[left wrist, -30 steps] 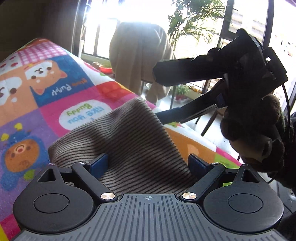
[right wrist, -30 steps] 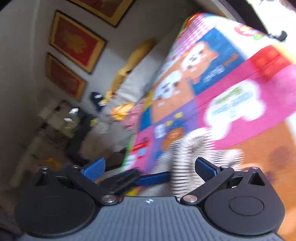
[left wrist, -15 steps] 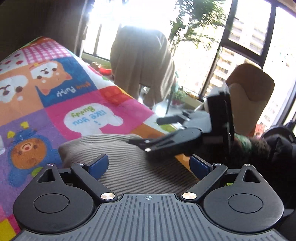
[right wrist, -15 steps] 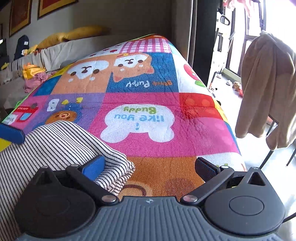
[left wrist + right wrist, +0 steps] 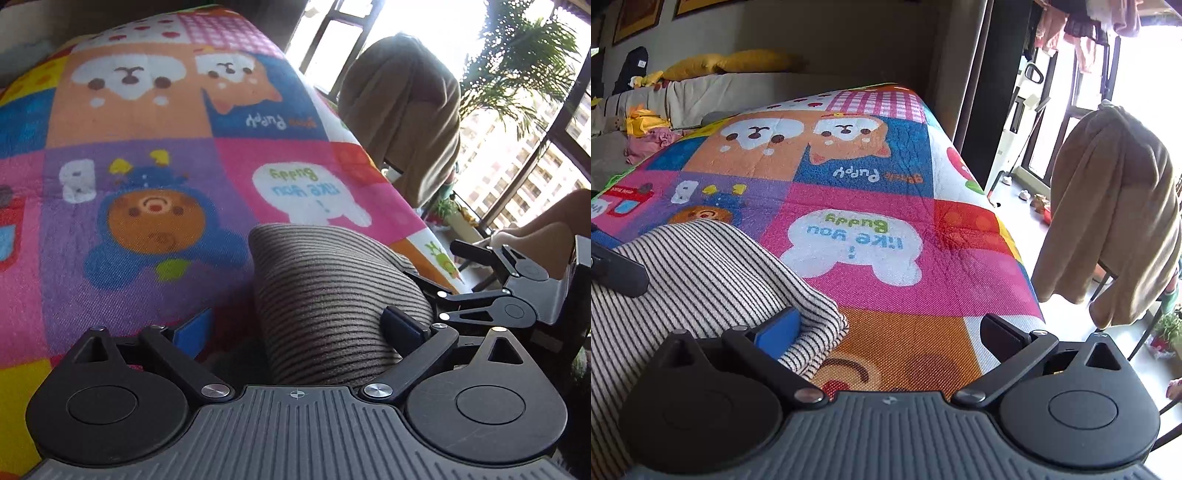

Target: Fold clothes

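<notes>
**Striped top looks folded, both grippers parked at its edges**

Sunny room, big windows on the right of both views, and a loud cartoon play mat (image 5: 871,206) as my folding surface. On it the striped top (image 5: 701,266) sits as a layered bundle in the lower left of the right wrist view; I can see stacked edges at its corner, so it lies at least partly folded. Whether more folds are left, I can't settle from this.

Left gripper (image 5: 299,325) sits low at bottom centre of its view, jaws spread wide, gripping nothing, with the bundle humped up between the fingers. Right gripper (image 5: 886,328) is also spread and empty, its blue left pad (image 5: 779,332) resting against the top's corner and the other finger over bare mat. A brown cloth hangs over a chair (image 5: 1115,206) at the right.
</notes>
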### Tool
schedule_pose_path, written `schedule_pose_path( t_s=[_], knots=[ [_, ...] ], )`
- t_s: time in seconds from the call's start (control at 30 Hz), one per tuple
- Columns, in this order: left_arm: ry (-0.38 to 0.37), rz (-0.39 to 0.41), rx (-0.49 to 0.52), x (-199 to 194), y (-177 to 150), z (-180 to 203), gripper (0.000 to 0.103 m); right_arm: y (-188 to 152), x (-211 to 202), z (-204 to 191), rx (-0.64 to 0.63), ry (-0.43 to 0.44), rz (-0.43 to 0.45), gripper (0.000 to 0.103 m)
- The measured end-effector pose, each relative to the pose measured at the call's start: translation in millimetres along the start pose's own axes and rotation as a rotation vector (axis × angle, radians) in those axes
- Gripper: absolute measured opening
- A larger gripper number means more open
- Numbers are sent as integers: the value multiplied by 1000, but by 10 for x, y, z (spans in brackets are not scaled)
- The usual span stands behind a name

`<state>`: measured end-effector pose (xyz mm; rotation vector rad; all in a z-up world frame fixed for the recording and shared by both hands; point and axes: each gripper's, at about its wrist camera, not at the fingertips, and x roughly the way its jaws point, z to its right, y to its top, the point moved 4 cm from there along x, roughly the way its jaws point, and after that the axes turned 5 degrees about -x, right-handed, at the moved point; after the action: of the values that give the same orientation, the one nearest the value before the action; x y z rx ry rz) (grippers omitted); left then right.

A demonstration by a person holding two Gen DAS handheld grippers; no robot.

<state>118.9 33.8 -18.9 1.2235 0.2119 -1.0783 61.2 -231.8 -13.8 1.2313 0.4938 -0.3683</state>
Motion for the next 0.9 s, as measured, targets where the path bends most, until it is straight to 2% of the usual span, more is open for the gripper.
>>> schedule_pose_path(
  t_s=[0.1, 0.2, 0.3, 0.37, 0.43, 0.47, 0.53, 0.63, 0.73, 0.77, 0.8, 0.9],
  knots=[
    [20, 14, 58, -11, -18, 63, 100, -13, -30, 41, 46, 16, -16, 103],
    [16, 1, 46, -8, -54, 29, 101, 1, -174, 108, 100, 62, -25, 103],
    [15, -9, 35, 24, -75, -8, 101, 45, -423, 175, 172, 151, 6, 103],
    [15, -11, 30, 48, -84, -5, 102, 29, -537, 104, 171, 230, -5, 103],
    [17, -8, 36, 55, -93, 12, 103, -68, -538, -62, 81, 225, -41, 103],
    [13, -9, 32, 49, -94, 11, 103, -122, -543, -119, 50, 208, -22, 103],
    [1, -11, 19, 32, -91, 3, 103, -182, -557, -138, 67, 197, 16, 103],
    [-81, -25, -29, -45, -74, -36, 102, -197, -544, -114, 115, 208, 2, 103],
    [-221, -64, -124, -83, -134, -113, 102, -218, -565, -114, 128, 206, 13, 103],
    [-245, -84, -160, -63, -177, -145, 102, -227, -569, -106, 147, 215, 16, 103],
    [-252, -93, -176, -42, -218, -163, 102, -222, -540, -91, 177, 236, 6, 103],
    [-219, -70, -89, -52, -280, -58, 102, -186, -419, -47, 279, 309, -44, 103]
  ],
)
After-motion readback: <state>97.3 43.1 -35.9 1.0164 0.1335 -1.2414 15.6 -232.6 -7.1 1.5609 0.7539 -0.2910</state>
